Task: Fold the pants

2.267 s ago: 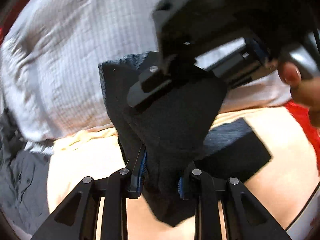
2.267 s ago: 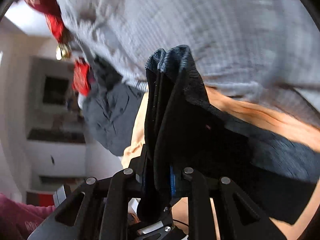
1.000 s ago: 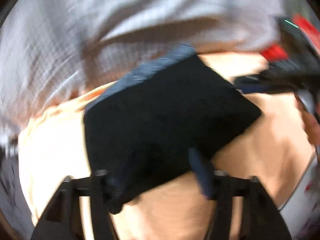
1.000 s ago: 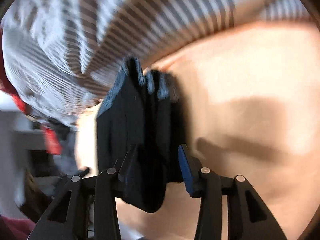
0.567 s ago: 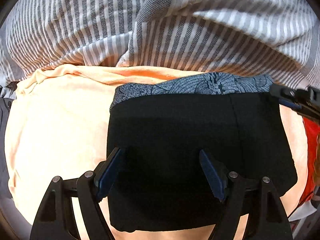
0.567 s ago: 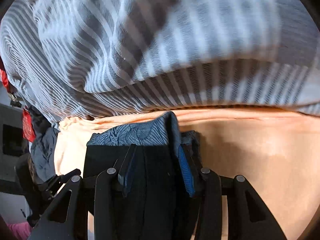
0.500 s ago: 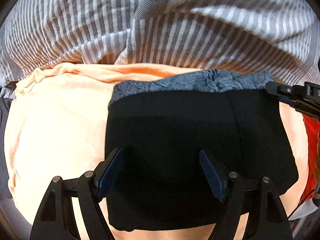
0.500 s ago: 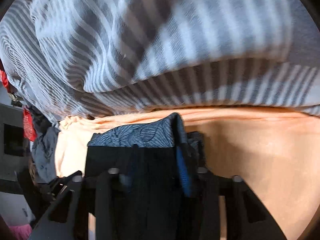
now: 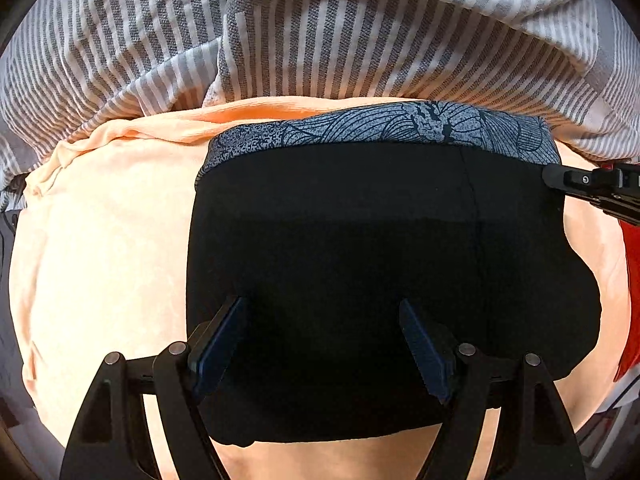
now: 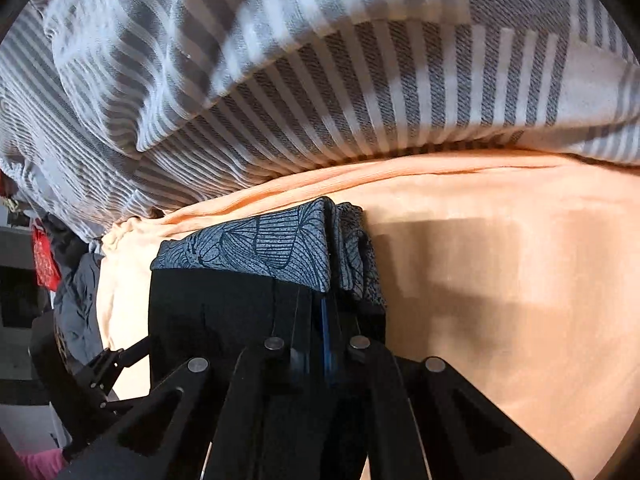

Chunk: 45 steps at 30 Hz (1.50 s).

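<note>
The black pants lie folded into a thick rectangle on the peach sheet, with their grey patterned waistband at the far edge. My left gripper is open, its blue pads over the near edge of the bundle. My right gripper is shut on the right end of the pants, just below the waistband. Its fingers also show at the right edge of the left wrist view.
A grey and white striped blanket is heaped behind the pants and fills the far side in both views. Dark grey clothes lie off the sheet's left end. Something red sits at the right edge.
Both grippers carried the pants down onto the sheet. My left gripper let go and opened. My right gripper opened briefly, then closed again on the right end of the bundle.
</note>
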{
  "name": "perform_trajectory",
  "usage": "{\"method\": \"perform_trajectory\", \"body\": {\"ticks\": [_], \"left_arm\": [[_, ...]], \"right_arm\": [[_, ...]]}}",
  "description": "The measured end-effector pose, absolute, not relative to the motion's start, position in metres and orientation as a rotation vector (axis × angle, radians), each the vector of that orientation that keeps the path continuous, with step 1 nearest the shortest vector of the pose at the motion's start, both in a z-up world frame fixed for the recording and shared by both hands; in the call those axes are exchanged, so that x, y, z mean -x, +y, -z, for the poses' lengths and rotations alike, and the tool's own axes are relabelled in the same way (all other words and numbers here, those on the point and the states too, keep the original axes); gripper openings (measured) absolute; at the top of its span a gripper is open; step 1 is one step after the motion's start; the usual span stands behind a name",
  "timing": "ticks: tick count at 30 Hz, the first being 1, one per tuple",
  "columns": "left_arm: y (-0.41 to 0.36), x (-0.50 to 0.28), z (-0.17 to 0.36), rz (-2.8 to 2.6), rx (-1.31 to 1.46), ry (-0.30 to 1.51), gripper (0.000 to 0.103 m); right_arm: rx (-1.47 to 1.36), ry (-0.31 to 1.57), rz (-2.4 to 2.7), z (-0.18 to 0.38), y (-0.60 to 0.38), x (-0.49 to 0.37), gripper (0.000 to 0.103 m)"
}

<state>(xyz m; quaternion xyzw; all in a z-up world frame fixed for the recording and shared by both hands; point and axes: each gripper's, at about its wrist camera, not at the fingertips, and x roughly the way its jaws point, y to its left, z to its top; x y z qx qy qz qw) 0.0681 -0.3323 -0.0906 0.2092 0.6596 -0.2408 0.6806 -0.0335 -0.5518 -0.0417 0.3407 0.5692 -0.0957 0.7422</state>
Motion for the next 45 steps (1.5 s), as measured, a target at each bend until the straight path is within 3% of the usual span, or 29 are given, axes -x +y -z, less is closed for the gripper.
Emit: {"method": "perform_trajectory", "body": {"ticks": [21, 23, 24, 25, 27, 32, 33, 34, 35, 37, 39, 45], "left_arm": [[-0.331, -0.077, 0.093, 0.527, -0.474, 1.468, 0.080], [-0.329, -0.075, 0.091, 0.528, -0.473, 1.468, 0.080], [-0.329, -0.074, 0.092, 0.530, -0.476, 1.466, 0.080], [-0.328, -0.074, 0.092, 0.532, -0.478, 1.462, 0.080], [-0.328, -0.072, 0.092, 0.534, -0.481, 1.456, 0.080], [-0.329, -0.068, 0.094, 0.529, -0.491, 1.447, 0.082], [-0.330, -0.067, 0.094, 0.528, -0.494, 1.448, 0.082], [-0.330, -0.067, 0.095, 0.526, -0.501, 1.449, 0.082], [-0.330, -0.067, 0.094, 0.526, -0.503, 1.449, 0.082], [-0.332, -0.068, 0.092, 0.529, -0.500, 1.452, 0.082], [-0.335, -0.067, 0.092, 0.535, -0.504, 1.451, 0.082], [-0.338, -0.067, 0.097, 0.529, -0.512, 1.451, 0.085]], "right_arm": [[-0.650, 1.235, 0.287, 0.029, -0.548, 0.040, 0.008], [-0.788, 1.219, 0.236, 0.029, -0.557, 0.057, 0.017], [-0.848, 1.208, 0.218, 0.029, -0.560, 0.066, 0.038], [-0.888, 1.197, 0.210, 0.028, -0.561, 0.076, 0.065], [-0.931, 1.171, 0.207, 0.026, -0.560, 0.100, 0.076], [-0.972, 1.254, 0.184, 0.047, -0.541, 0.133, 0.072], [-0.996, 1.266, 0.168, 0.053, -0.536, 0.135, 0.061], [-1.022, 1.275, 0.150, 0.059, -0.532, 0.137, 0.041], [-1.030, 1.280, 0.157, 0.063, -0.527, 0.137, 0.039], [-0.961, 1.259, 0.176, 0.055, -0.525, 0.132, 0.024], [-0.903, 1.218, 0.188, 0.042, -0.528, 0.126, 0.016], [-0.945, 1.283, 0.345, 0.055, -0.553, 0.136, 0.018]]}}
